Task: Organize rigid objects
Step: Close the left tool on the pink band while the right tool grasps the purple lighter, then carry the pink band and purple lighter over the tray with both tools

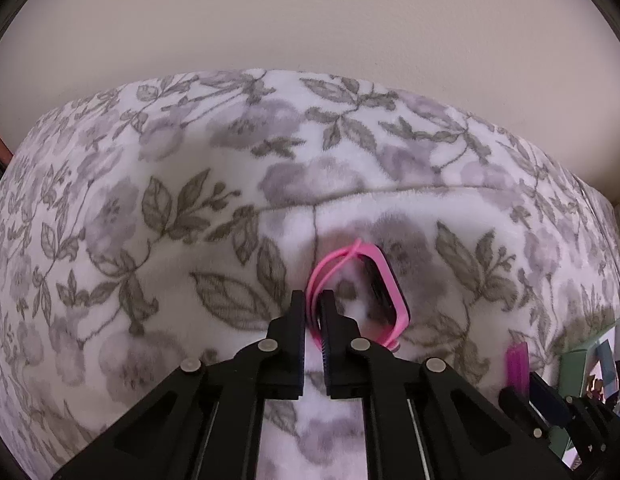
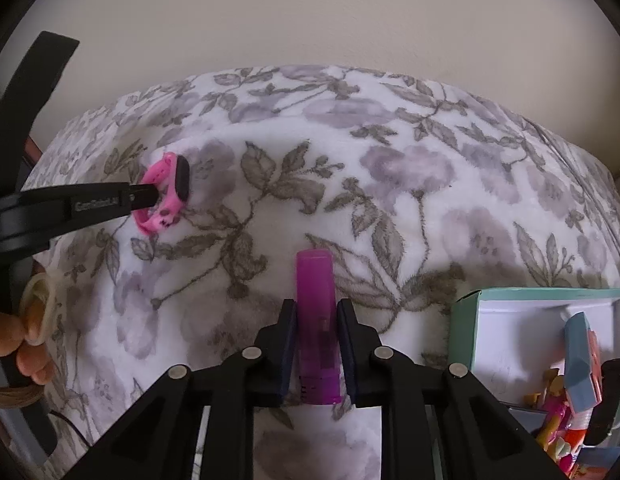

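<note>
Ok so you've got both claws loaded right now. Your left gripper is pinched on the strap of the pink smartwatch, holding it just above the floral blanket, screen side turned to the right. Your right gripper is clamped on the purple tube, which looks like a lighter or lip balm, I honestly can't tell which. It sticks out past the fingertips toward the far side.

The teal box sits at the near right of the bed, already holding a few toys and a blue-orange block. My guess is both things belong in there.

Tips for doing it well: take the right one first since it's just beside the box. Swing over the rim, get low inside the bare white patch on the left part of the box, then let go so it doesn't bounce out. The watch grip is only on a thin floppy strap, so move it slowly and keep it level or it could swing and slip. Don't cross the arms, let the right clear out before the left comes over.
</note>
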A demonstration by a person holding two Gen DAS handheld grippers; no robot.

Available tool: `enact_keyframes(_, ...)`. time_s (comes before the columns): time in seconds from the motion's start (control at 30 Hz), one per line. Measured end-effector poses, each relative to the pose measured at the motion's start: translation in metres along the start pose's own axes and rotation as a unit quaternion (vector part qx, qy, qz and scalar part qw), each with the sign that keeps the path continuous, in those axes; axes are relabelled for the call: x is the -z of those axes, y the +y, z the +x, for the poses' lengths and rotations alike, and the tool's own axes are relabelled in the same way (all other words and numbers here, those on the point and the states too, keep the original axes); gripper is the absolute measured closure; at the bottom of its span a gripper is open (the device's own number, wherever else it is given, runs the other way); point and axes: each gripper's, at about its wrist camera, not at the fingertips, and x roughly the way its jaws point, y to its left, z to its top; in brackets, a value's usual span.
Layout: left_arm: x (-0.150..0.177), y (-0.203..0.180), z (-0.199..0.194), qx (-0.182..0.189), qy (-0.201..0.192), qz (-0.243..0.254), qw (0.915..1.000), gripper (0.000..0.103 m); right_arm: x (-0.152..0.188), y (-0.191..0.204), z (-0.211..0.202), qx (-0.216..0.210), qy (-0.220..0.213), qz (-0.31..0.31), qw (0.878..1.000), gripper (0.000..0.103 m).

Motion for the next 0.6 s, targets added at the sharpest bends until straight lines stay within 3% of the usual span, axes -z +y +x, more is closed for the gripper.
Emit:
enact_keyframes(0.3,0.029,0.01,-0.032,0.016,0.003,-0.032,0.9994,0.097,0.018,0.005,-0.023,-0.02,0.009,0.01,1.0,0.082)
enact_keyframes(0.6,0.059,-0.006,-0.116,0.045,-0.036,-0.042,0.9974,0.097,0.041,0.0,-0.089,-0.019,-0.007,0.026,0.999,0.082)
